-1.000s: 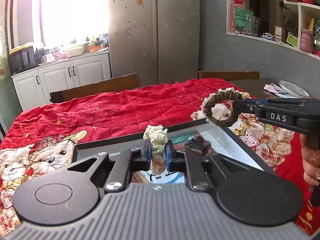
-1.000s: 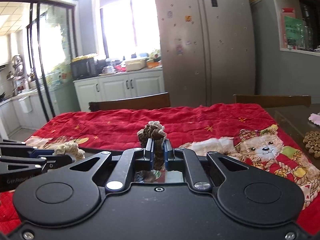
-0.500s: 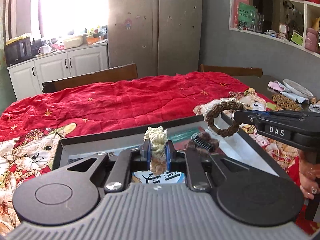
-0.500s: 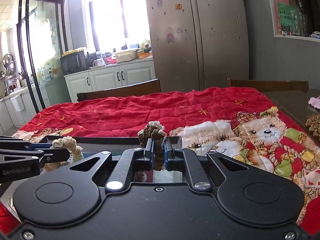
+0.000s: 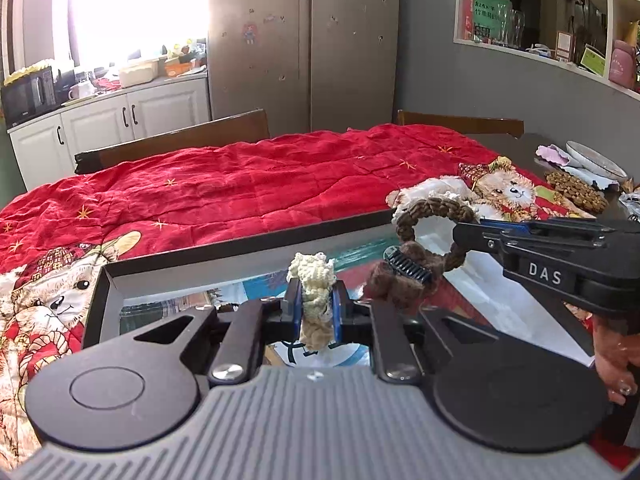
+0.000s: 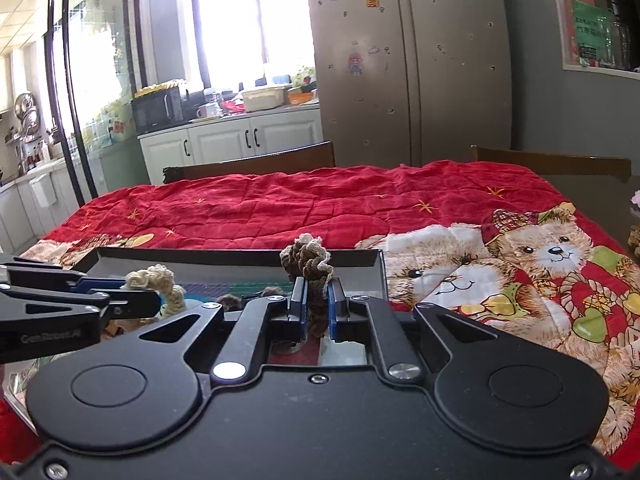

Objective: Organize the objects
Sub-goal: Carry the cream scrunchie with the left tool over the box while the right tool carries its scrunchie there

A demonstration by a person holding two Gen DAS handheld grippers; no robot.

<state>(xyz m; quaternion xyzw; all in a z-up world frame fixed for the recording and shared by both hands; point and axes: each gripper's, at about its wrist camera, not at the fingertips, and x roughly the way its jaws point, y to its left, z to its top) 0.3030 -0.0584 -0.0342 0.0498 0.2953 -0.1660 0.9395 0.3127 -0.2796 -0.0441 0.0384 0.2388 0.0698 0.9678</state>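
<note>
My left gripper (image 5: 316, 312) is shut on a cream crocheted scrunchie (image 5: 314, 280), held just above a shallow black tray (image 5: 240, 250) on the red quilt. My right gripper (image 6: 318, 308) is shut on a brown crocheted scrunchie (image 6: 308, 258); in the left wrist view that brown ring (image 5: 432, 210) hangs over the tray's right part. A brown furry hair claw clip (image 5: 400, 276) lies in the tray under it. In the right wrist view the cream scrunchie (image 6: 160, 280) and left gripper show at the left, over the same tray (image 6: 360, 276).
A red bear-print quilt (image 5: 260, 192) covers the table. A woven brown coaster (image 5: 576, 190) and a plate (image 5: 596, 160) sit at the far right. Two wooden chair backs (image 5: 180, 140) stand behind the table, with a fridge (image 5: 300, 40) beyond.
Both grippers have come lower and closer over the tray, each still holding its scrunchie. The brown scrunchie now hangs just above the hair clip.
</note>
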